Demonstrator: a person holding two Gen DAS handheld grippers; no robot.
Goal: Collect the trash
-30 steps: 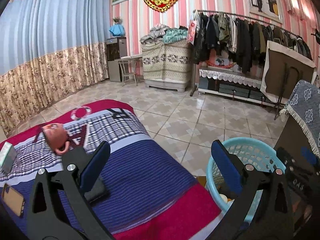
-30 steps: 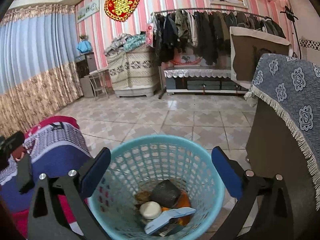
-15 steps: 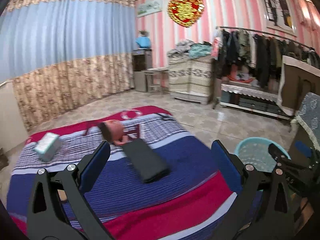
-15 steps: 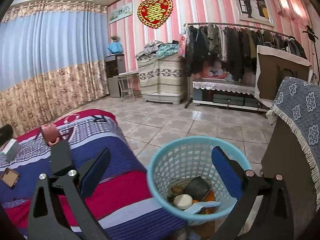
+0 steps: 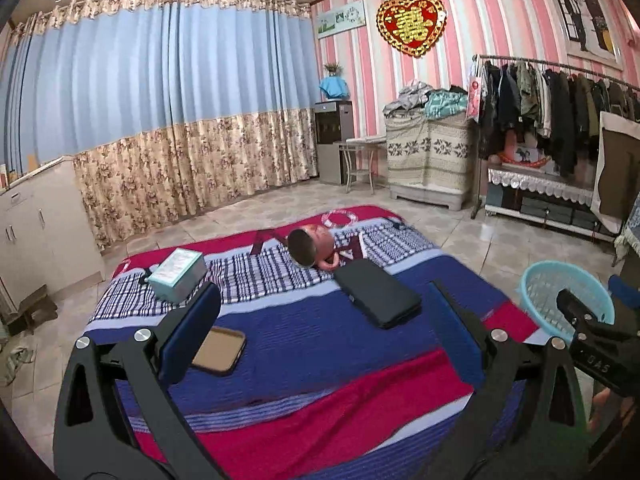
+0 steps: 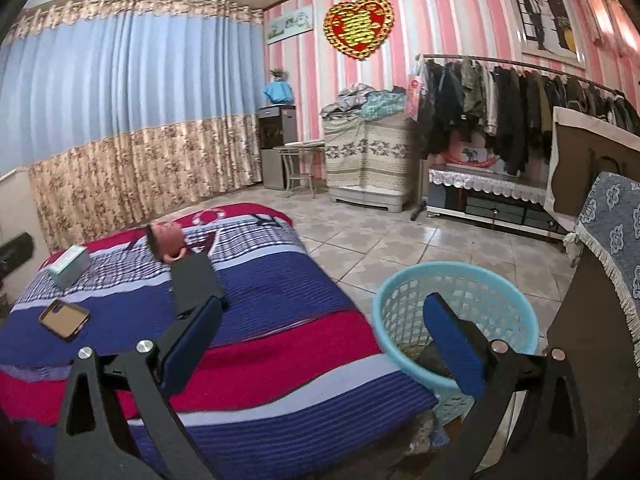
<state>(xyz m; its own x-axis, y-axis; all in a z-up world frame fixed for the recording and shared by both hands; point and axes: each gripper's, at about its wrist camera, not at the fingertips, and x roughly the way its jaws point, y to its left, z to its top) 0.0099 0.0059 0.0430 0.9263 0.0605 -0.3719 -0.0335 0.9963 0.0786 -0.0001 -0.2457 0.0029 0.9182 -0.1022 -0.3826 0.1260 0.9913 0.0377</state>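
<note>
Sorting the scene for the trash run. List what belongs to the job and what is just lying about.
Job:
- light blue basket, some rubbish inside
- left hand-held gripper, open
- right hand-held gripper, open

Lying about on the striped blanket:
- phone
- black case
- small box
- pink cup

Pink-striped wall (image 5: 472,20), blue curtains (image 5: 160,80)

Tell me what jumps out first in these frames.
The striped red-and-blue blanket fills the foreground, with a phone, black case, teal box and pink mug on it. A light blue basket stands at its right edge; both grippers hang open, empty.
</note>
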